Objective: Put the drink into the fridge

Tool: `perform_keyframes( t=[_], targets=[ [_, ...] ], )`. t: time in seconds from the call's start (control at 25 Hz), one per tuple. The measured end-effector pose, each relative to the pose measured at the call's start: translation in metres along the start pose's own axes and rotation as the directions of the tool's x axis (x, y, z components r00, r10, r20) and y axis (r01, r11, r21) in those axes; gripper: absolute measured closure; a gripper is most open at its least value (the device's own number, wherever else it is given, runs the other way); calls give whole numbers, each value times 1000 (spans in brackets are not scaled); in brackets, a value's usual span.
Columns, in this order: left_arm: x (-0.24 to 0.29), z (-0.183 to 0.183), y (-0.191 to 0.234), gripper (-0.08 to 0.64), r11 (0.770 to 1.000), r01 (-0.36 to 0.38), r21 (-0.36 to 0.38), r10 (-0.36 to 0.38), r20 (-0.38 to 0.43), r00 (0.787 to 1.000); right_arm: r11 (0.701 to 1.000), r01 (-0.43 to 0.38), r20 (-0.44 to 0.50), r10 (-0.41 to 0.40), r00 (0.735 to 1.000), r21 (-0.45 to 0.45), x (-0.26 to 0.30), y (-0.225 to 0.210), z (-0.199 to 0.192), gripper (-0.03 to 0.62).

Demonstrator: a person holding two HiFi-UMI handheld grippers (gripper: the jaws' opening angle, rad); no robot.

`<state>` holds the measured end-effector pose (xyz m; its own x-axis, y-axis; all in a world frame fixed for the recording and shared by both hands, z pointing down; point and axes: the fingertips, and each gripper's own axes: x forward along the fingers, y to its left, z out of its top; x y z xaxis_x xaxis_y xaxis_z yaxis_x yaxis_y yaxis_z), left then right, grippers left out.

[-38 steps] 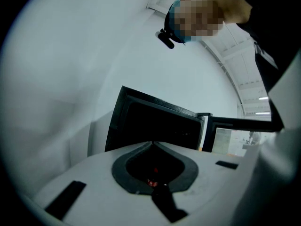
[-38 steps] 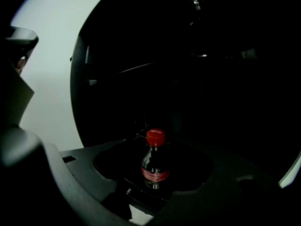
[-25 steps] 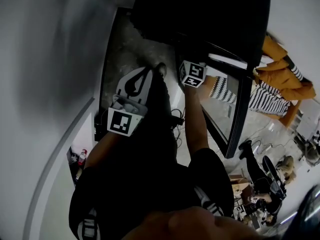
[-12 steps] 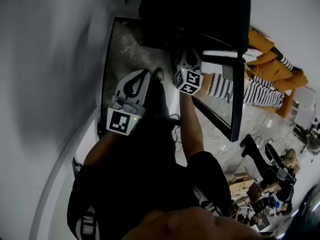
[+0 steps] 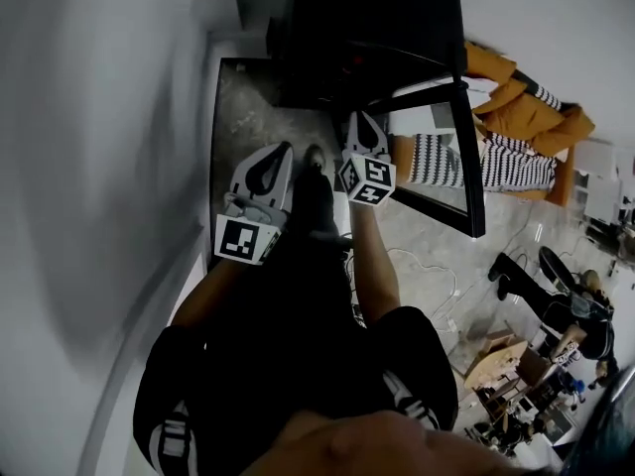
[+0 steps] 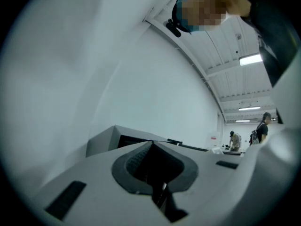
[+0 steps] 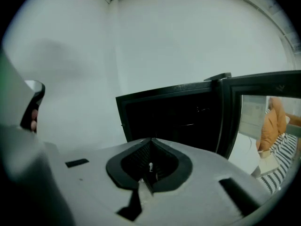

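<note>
Your right gripper, its jaws just closed on nothing, has the open black-framed glass fridge door near on its right, further from the left gripper.

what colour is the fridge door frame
Black. The fridge door frame shows best in the right gripper view.

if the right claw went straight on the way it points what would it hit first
The right claw, jaws just closed on nothing, points into the open fridge; it would likely enter the dark interior first, left of the door. Depth is unclear.
</note>
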<state>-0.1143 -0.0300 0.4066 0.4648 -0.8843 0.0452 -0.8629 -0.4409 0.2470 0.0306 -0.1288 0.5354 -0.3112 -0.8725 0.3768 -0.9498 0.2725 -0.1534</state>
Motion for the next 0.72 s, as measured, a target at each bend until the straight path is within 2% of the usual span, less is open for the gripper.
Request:
perform_keyframes(
  t=[0.24,0.44,0.72],
  targets=[
    [-22,31,-17,554,1000,22,11,-22,44,999,999,20,23,-21,1000,29,-62,19,21,591],
    [-30,31,-38,555,999,31,18,-31,31,999,999,1,25,-2,1000,39,-97,21,27,591],
    [-19,30,-79,555,999,25,22,-25,5,1000,999,-23,7,23,1000,48,-138,0,38,591]
  ],
)
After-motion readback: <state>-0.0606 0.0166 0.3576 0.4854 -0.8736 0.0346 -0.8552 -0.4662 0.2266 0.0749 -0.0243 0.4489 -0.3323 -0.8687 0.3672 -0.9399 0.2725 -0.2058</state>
